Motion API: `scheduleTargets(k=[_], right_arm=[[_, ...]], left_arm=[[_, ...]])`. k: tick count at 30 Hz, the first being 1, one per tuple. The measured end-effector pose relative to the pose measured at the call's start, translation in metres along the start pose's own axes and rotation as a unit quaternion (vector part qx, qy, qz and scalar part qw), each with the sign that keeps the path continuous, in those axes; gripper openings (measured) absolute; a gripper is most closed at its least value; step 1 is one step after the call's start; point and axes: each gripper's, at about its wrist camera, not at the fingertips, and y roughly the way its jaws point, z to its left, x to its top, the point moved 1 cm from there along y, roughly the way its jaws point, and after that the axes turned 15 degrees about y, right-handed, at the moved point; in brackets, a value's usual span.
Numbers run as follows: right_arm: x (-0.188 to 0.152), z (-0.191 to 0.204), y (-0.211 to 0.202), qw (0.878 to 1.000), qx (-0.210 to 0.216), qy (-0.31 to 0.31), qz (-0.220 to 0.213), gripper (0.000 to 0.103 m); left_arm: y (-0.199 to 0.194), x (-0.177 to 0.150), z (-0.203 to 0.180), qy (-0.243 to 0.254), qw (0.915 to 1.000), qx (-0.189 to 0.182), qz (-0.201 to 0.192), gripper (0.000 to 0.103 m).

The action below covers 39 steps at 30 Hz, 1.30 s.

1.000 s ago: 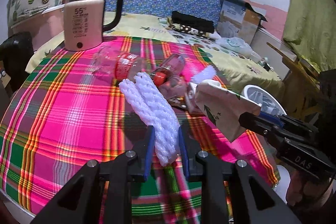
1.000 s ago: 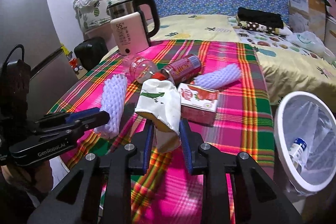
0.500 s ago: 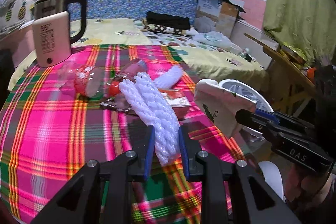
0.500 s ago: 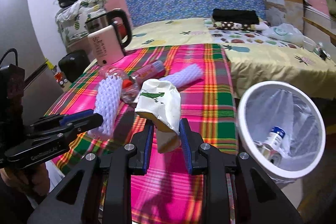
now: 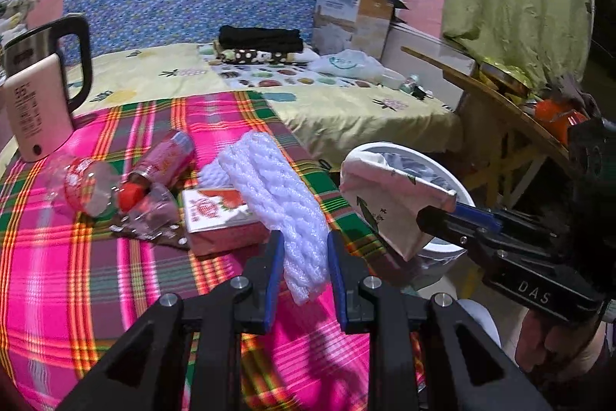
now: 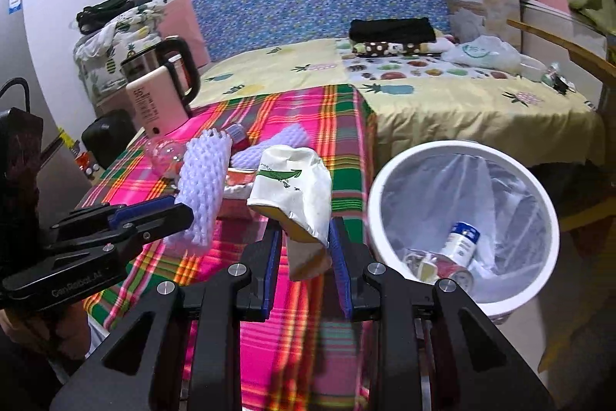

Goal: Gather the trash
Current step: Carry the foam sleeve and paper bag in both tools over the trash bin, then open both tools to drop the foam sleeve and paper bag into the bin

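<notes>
From the left wrist view, the left tongs point(image 5: 304, 257) are clamped on a white foam fruit net point(image 5: 281, 195), which sticks up and away from the blue pads over the near edge of the desk point(image 5: 77, 264) with its pink plaid cloth. On the desk behind the net lies a small red-and-white carton point(image 5: 219, 218), and further left a crushed clear bottle point(image 5: 82, 185), a red-capped clear piece point(image 5: 146, 203) and a pink can point(image 5: 165, 156) on its side. An electric kettle point(image 5: 38, 95) stands at the far left corner. To the right, the right tongs point(image 5: 454, 214) reach in from the side, gripping a crumpled white paper cup point(image 5: 389, 203), held up in front of the white trash bin point(image 5: 458, 187) beside the desk. A bed point(image 5: 346, 103) with a yellow sheet lies behind.

From the right wrist view, the right tongs point(image 6: 304, 245) are closed on the paper cup point(image 6: 292, 191), squashed flat between the pads, raised above the desk's edge point(image 6: 269, 334) and just left of the bin point(image 6: 385, 187). The bin has a clear liner and holds a white-and-blue bottle point(image 6: 460, 241) among other scraps. At the left, the left tongs point(image 6: 181, 214) hold the foam net point(image 6: 204, 187) upright over the desk. The kettle point(image 6: 158, 99) stands at the far corner.
</notes>
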Motion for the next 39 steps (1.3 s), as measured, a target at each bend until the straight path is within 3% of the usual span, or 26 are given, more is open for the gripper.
scheduleTargets(k=[11,24,39], right_arm=[[0.006,-0.027,-0.009,0.999,-0.028,0.018,-0.014,0.026],[0.013,-0.081,-0.021,0.993,-0.09,0.074,-0.031,0.026],[0.011,-0.112,-0.01,0.986,-0.123,0.11,-0.007,0.028]], left_arm=[[0.017,0.023,-0.027,0.027,0.9991,-0.032,-0.01,0.024],[0.053,0.043,-0.067,0.06,0.9945,-0.085,-0.006,0.024],[0.1,0.05,-0.088,0.07,0.9906,-0.114,0.026,0.026]])
